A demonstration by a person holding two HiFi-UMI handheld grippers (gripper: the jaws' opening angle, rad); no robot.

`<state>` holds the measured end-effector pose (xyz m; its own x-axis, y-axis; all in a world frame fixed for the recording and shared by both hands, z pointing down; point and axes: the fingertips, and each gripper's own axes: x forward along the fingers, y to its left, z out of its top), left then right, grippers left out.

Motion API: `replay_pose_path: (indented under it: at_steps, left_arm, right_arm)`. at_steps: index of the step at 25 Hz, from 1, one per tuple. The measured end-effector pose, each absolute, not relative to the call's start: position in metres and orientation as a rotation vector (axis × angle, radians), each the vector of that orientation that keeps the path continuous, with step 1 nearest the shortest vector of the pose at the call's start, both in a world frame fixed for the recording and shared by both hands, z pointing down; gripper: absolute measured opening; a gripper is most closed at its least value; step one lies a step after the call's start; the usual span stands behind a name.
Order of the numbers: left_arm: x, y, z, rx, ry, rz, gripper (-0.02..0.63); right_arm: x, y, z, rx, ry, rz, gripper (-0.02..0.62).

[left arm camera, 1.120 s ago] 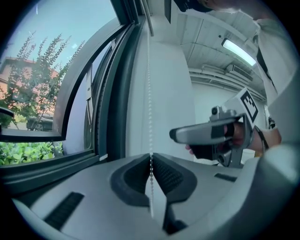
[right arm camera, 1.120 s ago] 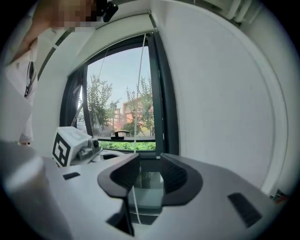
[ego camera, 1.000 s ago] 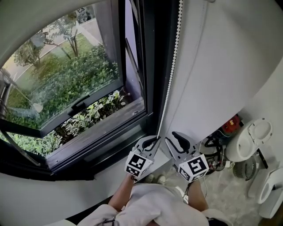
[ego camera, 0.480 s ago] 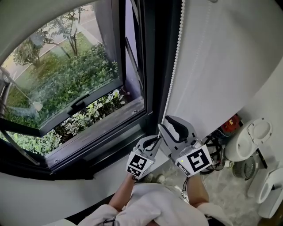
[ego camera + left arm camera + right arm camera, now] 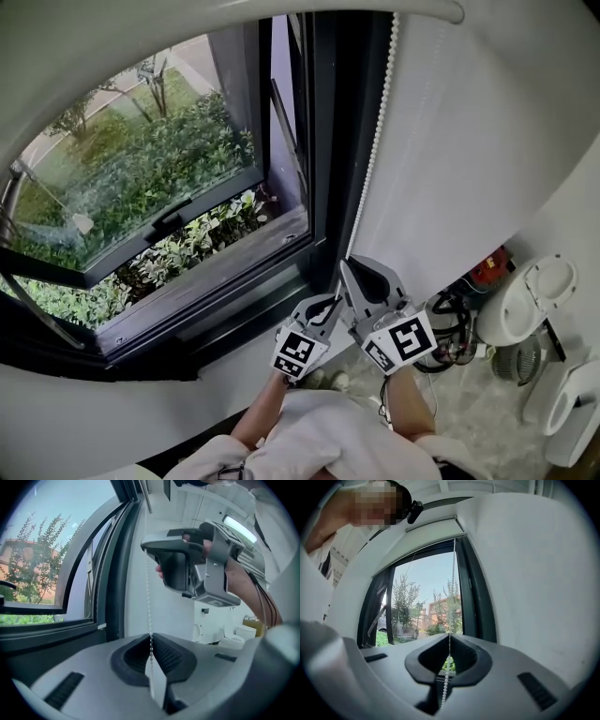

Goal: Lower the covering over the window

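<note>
White beads of the pull chain (image 5: 375, 141) hang down the right side of the dark window frame (image 5: 323, 141), where the left gripper (image 5: 151, 641) has its fingers pinched shut on the strand, low beside the frame. Just above it on the same chain, the right gripper (image 5: 449, 639) has just been closing, its fingers clamped together with the beads between them. The pale covering (image 5: 375, 7) sits gathered along the top of the frame, with the greenery (image 5: 169, 159) outside in plain view.
</note>
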<state>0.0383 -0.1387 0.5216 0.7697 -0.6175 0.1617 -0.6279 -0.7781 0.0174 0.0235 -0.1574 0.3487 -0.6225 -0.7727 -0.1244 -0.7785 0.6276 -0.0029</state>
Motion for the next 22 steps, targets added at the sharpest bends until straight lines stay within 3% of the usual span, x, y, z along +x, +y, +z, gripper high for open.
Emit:
replay_pose_path:
  at_steps: [22]
  left_arm:
    - [0.037, -0.137, 0.608, 2.775, -0.971, 0.403, 0.021]
  right_arm:
    - [0.017, -0.160, 0.433, -1.346, 2.817, -0.125, -0.002]
